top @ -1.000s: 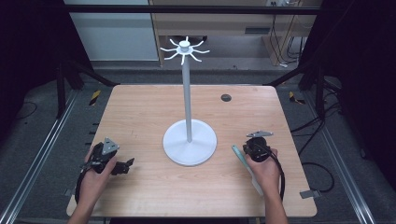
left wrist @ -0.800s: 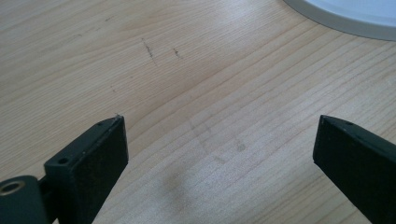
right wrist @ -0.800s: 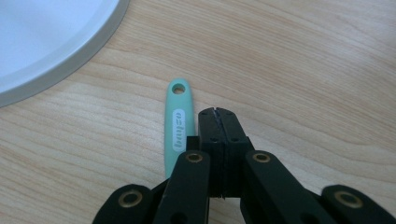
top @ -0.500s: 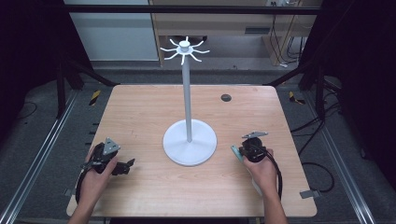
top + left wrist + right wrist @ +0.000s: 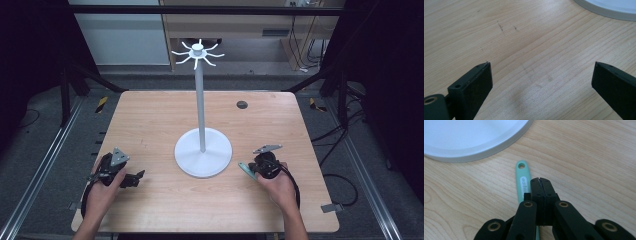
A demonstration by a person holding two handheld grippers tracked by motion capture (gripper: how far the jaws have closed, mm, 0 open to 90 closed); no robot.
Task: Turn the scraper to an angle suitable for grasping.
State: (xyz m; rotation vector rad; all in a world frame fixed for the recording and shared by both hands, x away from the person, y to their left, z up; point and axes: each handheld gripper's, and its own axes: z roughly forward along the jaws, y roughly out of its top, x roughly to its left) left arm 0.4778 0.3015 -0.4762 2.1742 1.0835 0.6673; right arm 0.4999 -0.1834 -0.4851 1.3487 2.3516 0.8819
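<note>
A white stand with a round base (image 5: 203, 151) and a ring of hooks on top (image 5: 198, 51) rises at the table's middle. Right of the base lies a teal handle with a hole at its end (image 5: 522, 176), also seen in the high view as a teal handle (image 5: 246, 170). My right gripper (image 5: 540, 180) is shut, jaws pressed together just above and beside that handle, which runs under the gripper body; in the high view the right gripper (image 5: 256, 167) sits over it. My left gripper (image 5: 539, 75) rests open over bare wood, left of the base (image 5: 609, 7), and appears as the left gripper (image 5: 134, 178) at front left.
A small dark round grommet (image 5: 242, 104) is set in the wooden table (image 5: 150, 125) at the back right. The stand's base rim (image 5: 471, 137) lies close ahead of the right jaws. Dark frame posts and cables surround the table.
The right hand has shifted slightly left and nearer the person, bringing its shut jaws over the teal handle. The left hand has stayed put.
</note>
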